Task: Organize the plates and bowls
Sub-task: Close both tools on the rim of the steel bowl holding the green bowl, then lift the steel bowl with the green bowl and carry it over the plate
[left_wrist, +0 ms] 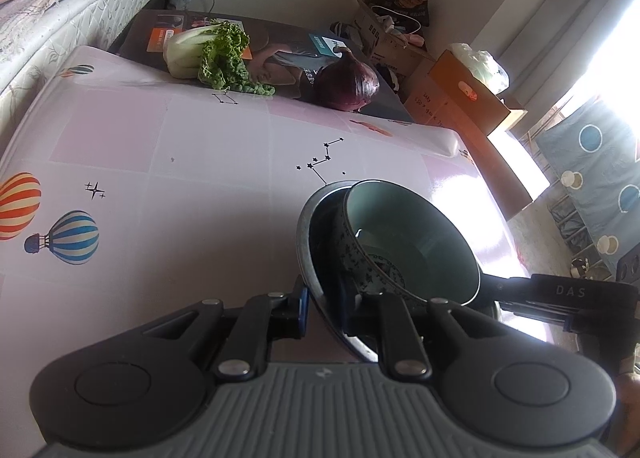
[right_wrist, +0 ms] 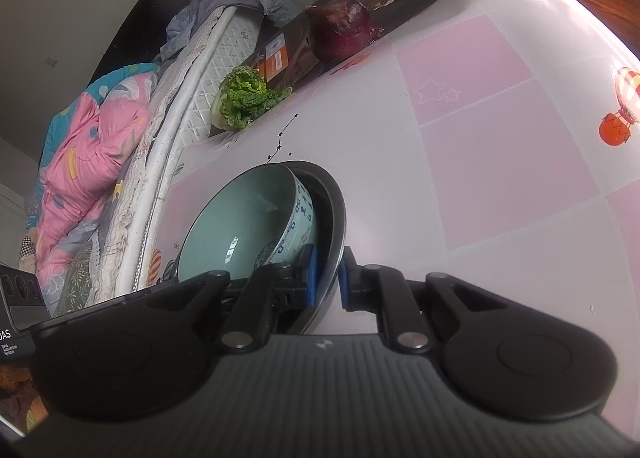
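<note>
From the left wrist, the left gripper (left_wrist: 326, 308) was clamped on the near rim of a dark plate (left_wrist: 310, 234). A pale green bowl (left_wrist: 412, 242) sat tilted inside the plate. The other tool's arm reached in from the right, probably so the pair could carry both dishes together. They were above a pink tablecloth (left_wrist: 180, 162) printed with balloons, with a leafy cabbage (left_wrist: 208, 52) and a red onion (left_wrist: 348, 84) at the far edge (a bed lay beyond).

From the right wrist, the right gripper (right_wrist: 327, 278) pinched the plate's opposite rim (right_wrist: 338, 218) between blue pads, the bowl (right_wrist: 244, 218) leaning against its inner wall. Bedding (right_wrist: 92, 146) was piled on the left.
</note>
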`<state>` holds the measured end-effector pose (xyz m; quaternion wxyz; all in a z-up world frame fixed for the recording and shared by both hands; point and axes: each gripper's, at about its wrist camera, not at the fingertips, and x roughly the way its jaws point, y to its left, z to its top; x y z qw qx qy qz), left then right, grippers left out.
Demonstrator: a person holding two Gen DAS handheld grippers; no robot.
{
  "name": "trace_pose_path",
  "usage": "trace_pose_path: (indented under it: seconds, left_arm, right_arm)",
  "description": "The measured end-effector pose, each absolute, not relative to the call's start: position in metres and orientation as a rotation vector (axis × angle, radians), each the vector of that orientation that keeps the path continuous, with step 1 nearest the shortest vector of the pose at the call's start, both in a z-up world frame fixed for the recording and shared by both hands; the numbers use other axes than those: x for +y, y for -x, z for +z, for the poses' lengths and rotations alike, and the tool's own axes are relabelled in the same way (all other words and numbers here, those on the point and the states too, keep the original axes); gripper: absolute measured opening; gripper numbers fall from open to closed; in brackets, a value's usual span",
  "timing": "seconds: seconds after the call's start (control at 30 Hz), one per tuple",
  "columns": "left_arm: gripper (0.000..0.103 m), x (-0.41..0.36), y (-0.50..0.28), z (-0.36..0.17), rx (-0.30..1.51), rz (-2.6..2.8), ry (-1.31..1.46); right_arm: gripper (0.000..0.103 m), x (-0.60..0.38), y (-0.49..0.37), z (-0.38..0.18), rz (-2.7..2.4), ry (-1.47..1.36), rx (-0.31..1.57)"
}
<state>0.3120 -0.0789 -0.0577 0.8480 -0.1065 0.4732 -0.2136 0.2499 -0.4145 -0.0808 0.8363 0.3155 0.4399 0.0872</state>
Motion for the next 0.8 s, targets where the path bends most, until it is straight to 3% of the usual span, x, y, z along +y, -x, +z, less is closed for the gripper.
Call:
trace_pose_path:
  seconds: [0.8]
  left_arm:
    - [0.016, -0.082, -0.294, -0.036, 0.927, -0.492, 0.233]
  right_arm:
    - [0.011, -0.417, -0.223, -0.045, 0.178, -0.588, 0.847]
